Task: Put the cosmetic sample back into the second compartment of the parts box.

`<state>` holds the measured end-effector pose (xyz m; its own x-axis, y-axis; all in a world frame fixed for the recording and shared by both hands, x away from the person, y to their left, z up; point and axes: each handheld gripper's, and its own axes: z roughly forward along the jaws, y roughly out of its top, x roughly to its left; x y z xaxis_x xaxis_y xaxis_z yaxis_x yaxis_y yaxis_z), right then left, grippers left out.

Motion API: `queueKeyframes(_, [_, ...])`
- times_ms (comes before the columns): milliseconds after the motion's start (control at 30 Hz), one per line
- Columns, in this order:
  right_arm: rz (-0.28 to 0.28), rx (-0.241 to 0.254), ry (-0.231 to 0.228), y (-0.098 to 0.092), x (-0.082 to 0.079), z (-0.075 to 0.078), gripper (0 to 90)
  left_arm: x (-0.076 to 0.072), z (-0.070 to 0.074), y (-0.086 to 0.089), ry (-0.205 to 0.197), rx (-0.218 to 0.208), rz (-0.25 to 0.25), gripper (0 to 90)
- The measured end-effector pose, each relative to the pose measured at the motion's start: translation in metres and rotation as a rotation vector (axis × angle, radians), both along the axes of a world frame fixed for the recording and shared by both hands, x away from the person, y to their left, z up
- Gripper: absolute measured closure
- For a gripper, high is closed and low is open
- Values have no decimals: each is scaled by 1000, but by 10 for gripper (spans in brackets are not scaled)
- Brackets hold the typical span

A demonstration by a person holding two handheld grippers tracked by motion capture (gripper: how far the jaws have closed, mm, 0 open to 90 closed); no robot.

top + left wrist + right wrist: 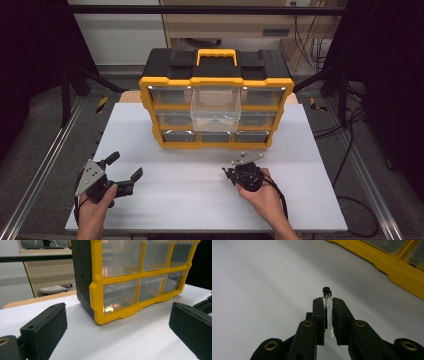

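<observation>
Right hand-held gripper is clamping a small clear vial with a black cap, resolved in the right gripper view; in the high view it is lying at five o'clock of the drawer organizer. Left hand-held gripper is gaping wide over the surface.

Clear glass vial with black plastic cap; glossy yellow plastic organizer; matt white table.

Both tools matte black. Left tool: grey three-cornered plate on top with small screw holes, flat blocky pads. Right tool: brass-ringed pivot holes along the linkage arms, black cable looped off behind. Forearms bare, no sleeves.
</observation>
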<state>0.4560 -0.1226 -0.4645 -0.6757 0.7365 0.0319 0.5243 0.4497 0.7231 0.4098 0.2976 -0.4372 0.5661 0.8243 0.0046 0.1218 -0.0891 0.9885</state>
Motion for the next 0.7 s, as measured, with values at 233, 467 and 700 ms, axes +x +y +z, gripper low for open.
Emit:
queueKeyframes(233, [-39, 33, -19, -18, 2, 8, 810, 0, 0, 0, 0, 1, -1, 17])
queueKeyframes(467, [-89, 76, -57, -39, 5, 18, 811, -1, 0, 1, -2, -1, 2, 16])
queueKeyframes(700, [-133, 128, -83, -57, 3, 28, 811, 0, 0, 0, 0, 4, 2, 17])
